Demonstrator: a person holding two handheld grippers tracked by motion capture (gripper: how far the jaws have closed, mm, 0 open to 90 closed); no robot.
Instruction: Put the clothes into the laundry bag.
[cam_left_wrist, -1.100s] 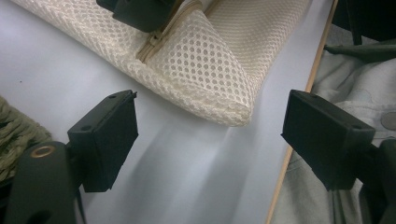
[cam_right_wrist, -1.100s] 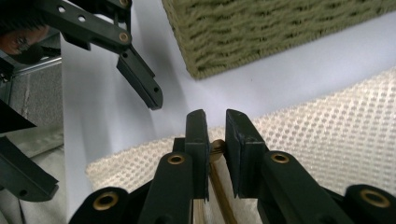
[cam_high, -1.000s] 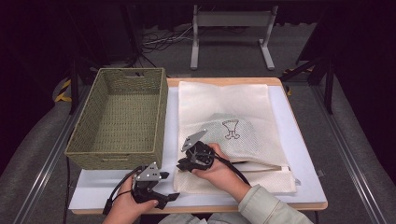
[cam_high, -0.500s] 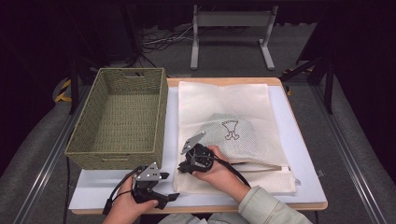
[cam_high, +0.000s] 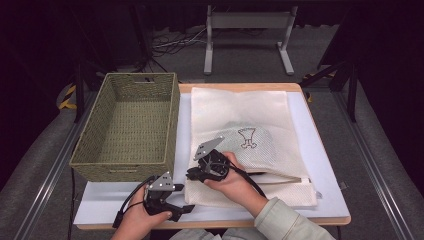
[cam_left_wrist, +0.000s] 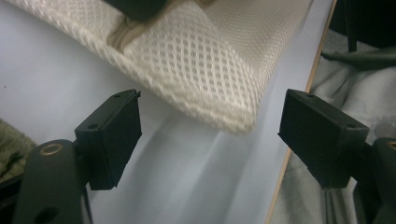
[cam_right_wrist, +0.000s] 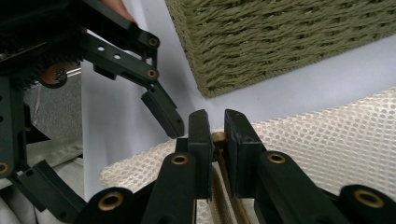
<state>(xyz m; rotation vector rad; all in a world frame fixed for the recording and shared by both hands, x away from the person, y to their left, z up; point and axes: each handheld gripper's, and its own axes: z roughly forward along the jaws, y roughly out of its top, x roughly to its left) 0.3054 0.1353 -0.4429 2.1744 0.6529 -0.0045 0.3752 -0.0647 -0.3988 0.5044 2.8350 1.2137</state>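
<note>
Jaws of your right gripper (cam_right_wrist: 215, 135) pinch the zipper pull (cam_right_wrist: 217, 136) at the mesh bag (cam_high: 240, 125)'s near-left corner to unzip it, while your left gripper (cam_left_wrist: 210, 135) waits wide open, holding nothing, just beside that corner.

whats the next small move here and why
Probably close the left claw on the near corner of the mesh bag. Its jaws stand open on either side of that corner, gripping nothing. The right claw is already pinched on the zipper pull at the bag's edge, so pinning the corner would likely keep the bag from sliding when the zipper is drawn.
</note>
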